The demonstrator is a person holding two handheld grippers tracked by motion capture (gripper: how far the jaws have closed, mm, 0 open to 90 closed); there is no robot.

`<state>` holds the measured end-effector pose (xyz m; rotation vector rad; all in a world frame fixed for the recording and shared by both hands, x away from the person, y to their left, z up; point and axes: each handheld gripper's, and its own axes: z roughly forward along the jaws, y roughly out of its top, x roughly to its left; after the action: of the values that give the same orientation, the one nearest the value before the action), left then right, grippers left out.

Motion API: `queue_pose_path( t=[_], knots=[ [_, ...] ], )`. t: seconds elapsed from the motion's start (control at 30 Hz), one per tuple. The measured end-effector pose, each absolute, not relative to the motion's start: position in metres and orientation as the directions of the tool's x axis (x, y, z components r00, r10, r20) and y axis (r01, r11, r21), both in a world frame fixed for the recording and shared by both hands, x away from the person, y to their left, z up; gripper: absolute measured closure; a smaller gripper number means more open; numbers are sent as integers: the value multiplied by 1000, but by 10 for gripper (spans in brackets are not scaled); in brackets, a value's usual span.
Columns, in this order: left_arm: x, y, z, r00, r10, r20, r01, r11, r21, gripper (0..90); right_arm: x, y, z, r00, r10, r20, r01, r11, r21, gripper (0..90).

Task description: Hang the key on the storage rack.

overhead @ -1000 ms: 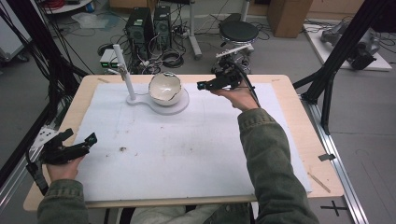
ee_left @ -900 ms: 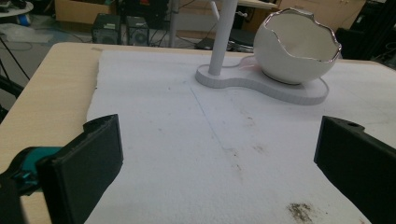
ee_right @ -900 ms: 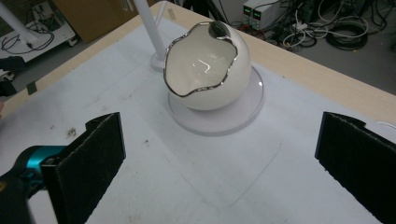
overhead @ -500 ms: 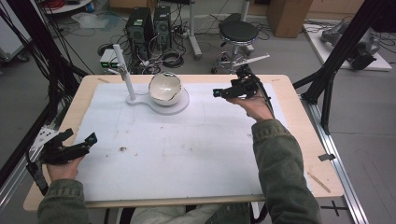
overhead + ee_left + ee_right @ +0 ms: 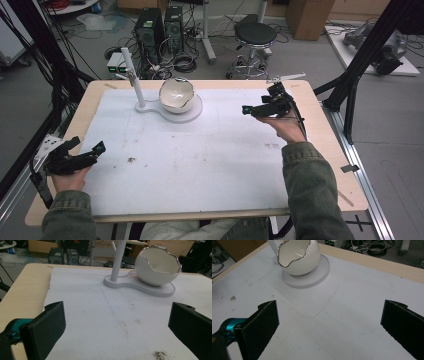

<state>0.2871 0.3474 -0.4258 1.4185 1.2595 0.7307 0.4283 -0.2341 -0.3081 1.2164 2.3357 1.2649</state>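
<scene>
left tongs (image 5: 99, 148) low at the near left edge of the worktop (image 5: 90, 105), held in the left hand (image 5: 67, 175), forearm coming in from the bottom, tips pointing right and a bit forward. jaws spread wide, nothing between them; in the left gripper view they frame bare white mat (image 5: 100, 322).

right tongs (image 5: 246, 109) held up over the far right part of the mat, right hand (image 5: 287, 127) under them, sleeve (image 5: 312, 195) reaching forward, tips pointing left toward the bowl. jaws spread wide too, gripping nothing.

count: one white eggshell-shaped bowl (image 5: 176, 93) with a jagged silvery rim, sitting on one white flat stand (image 5: 192, 112) with one upright post (image 5: 134, 82), far centre-left of the mat. one mat covering most of the worktop. two tongs, both well apart from the bowl. a few dark specks (image 5: 131, 160) on the mat near the left tongs.
</scene>
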Motion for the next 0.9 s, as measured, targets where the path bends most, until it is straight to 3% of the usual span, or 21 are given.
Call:
queue_pose_path(
  t=[0.9],
  knots=[
    [290,345,-426,274,943,-191,307,103,946,17,387,-271,-365,-551,810,202,597,213,773,6]
  ],
)
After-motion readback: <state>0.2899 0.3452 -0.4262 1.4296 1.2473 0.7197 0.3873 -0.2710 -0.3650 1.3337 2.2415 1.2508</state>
